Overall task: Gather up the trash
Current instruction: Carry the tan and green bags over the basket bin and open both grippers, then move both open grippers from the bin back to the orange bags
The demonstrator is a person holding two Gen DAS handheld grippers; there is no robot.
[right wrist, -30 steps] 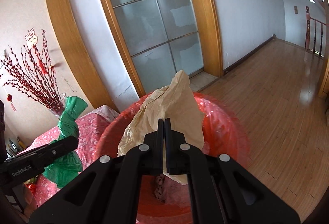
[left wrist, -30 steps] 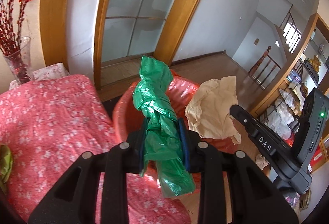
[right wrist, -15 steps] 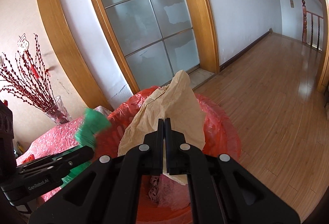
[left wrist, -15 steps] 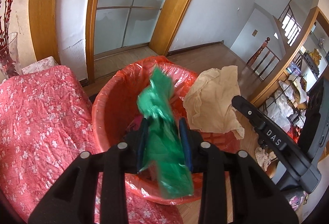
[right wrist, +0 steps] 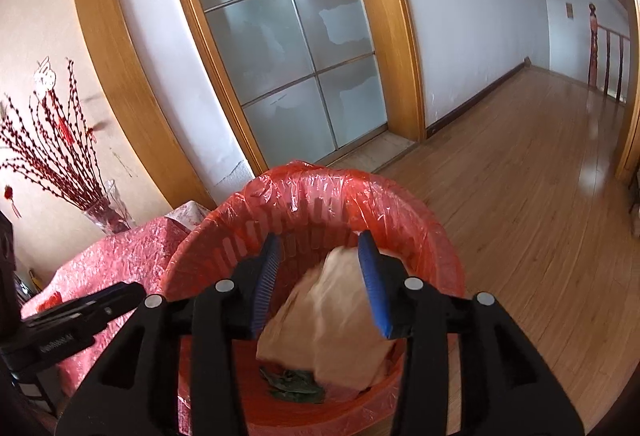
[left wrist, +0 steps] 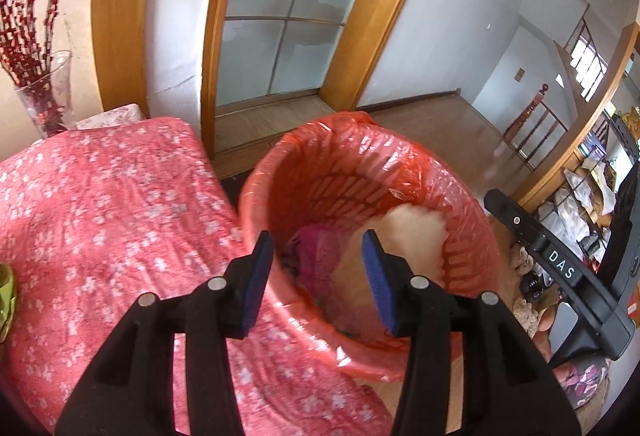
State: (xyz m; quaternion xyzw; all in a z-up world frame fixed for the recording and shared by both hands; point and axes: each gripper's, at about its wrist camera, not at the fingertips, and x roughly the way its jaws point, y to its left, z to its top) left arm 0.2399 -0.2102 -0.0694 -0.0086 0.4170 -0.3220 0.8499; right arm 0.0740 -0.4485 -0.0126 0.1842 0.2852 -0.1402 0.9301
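Fingers (right wrist: 372, 284) opening, empty | paper (right wrist: 332, 324) in bin (right wrist: 320, 192) | table (left wrist: 100, 196) beside

Red slatted bin (right wrist: 312, 220) lined with red plastic bag, upright on floor beside pink-clothed table, holds crumpled tan paper (right wrist: 332, 324) blurred against its right wall, green plastic wad (right wrist: 294, 386) at bottom, magenta scrap (left wrist: 316, 256).

Red bin (right wrist: 416, 232) on wooden floor (right wrist: 540, 196), apparently.

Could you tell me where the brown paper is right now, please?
The brown paper is inside the red bin, low in the centre of the right wrist view, just above a green bag.
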